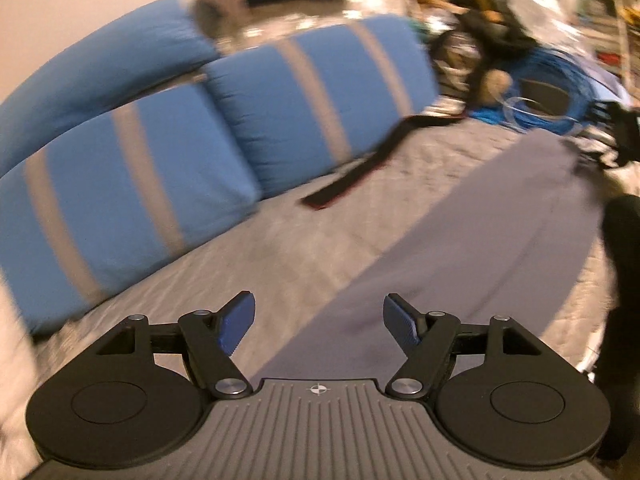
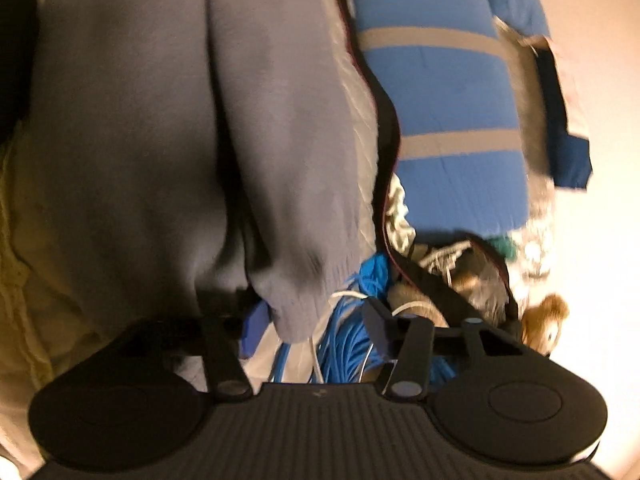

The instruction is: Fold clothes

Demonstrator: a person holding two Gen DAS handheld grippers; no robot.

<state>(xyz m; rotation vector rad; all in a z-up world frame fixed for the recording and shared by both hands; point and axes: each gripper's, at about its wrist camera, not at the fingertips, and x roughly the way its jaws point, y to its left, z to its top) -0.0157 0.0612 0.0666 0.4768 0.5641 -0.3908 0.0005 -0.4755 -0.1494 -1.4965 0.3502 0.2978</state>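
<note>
A grey garment [image 1: 460, 220] lies spread in a long strip on the pale quilted bedspread [image 1: 280, 248]. My left gripper [image 1: 319, 320] hovers over its near end, jaws wide apart, nothing between the blue pads [image 1: 240, 320]. In the right wrist view the same grey garment [image 2: 140, 120] fills the upper left, and its ribbed sleeve end [image 2: 296, 288] droops beside the left pad [image 2: 256, 326] of my right gripper [image 2: 316, 326]. Those jaws stand apart; the right pad does not touch the cloth. The picture is tilted and blurred.
Blue pillows with grey stripes [image 1: 120, 184] [image 2: 440, 100] line the far side of the bed. A black strap [image 1: 360, 168] lies by them. A blue cable bundle [image 1: 540, 80] [image 2: 344, 344], a dark bag [image 1: 488, 12] and a brown plush toy [image 2: 548, 320] clutter one end.
</note>
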